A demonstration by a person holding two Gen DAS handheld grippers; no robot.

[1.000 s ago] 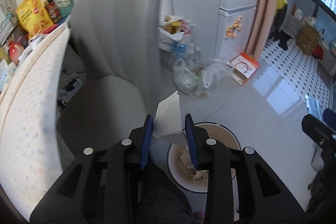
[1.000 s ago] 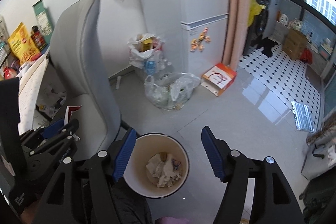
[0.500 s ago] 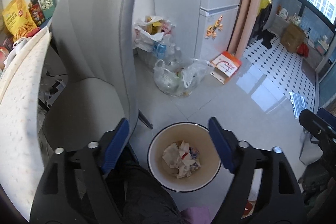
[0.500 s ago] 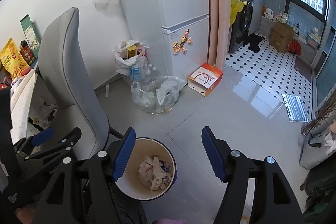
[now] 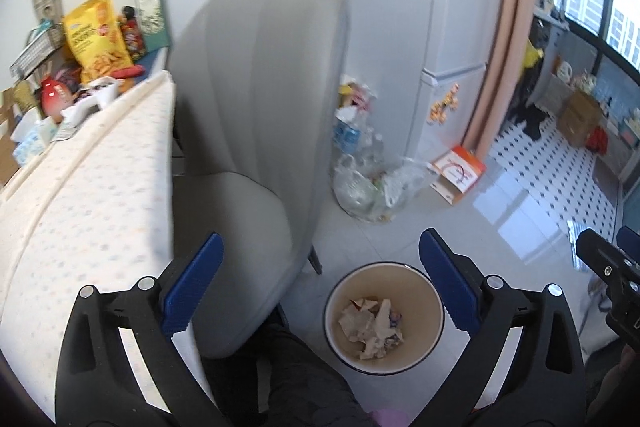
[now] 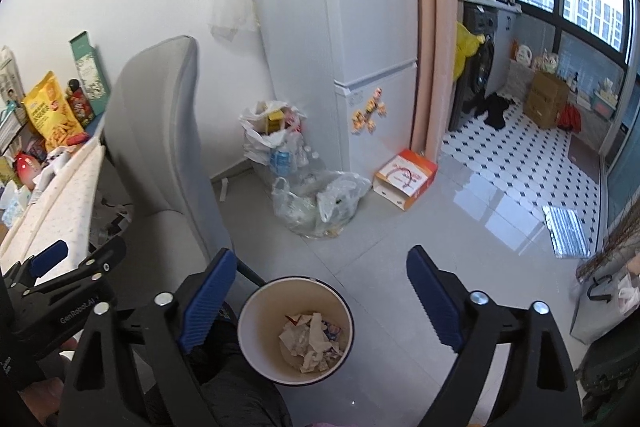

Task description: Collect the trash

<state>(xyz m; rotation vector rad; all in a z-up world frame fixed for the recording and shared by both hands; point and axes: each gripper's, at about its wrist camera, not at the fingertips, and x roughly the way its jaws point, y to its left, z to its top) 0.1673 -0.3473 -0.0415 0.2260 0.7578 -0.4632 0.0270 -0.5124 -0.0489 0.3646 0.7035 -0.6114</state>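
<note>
Left gripper [image 5: 320, 279]: jaws spread wide, nothing btwn them; have just been opening. Blue pads frame the lower centre of the left wrist view. Also seen at lower left of the right wrist view, from the side.
Right gripper [image 6: 320, 287]: jaws spread wide, empty; have just been opening too. Its black tip shows at the right edge of the left wrist view.
Trash bin [image 5: 436, 303]: round, cream inside w/ dark rim, on the floor, low centre in both views. Sits below the grippers, apart from both.
Trash [image 6: 312, 341]: crumpled paper & wrappers at the bin's bottom, low pile.
Chair [image 5: 256, 131]: grey, high back, left of centre; bin is just beside its base, to the right in frame.
Table [image 5: 80, 195]: pale speckled top, left side of frame, next to the chair.
Snacks [image 5: 96, 35]: yellow chip bag, red jar, green box etc. at upper left, at the table's far end by the wall.
Plastic bags [image 6: 320, 203]: clear bags w/ bottles on the floor, mid-frame, beyond the bin, by the fridge.
Fridge [image 6: 360, 27]: white, upper centre, magnets on the door.
Orange box [image 6: 404, 179]: on the floor right of the bags, near the fridge's foot.
Person: dark trouser leg [image 5: 296, 379] at bottom centre, beside the bin.
</note>
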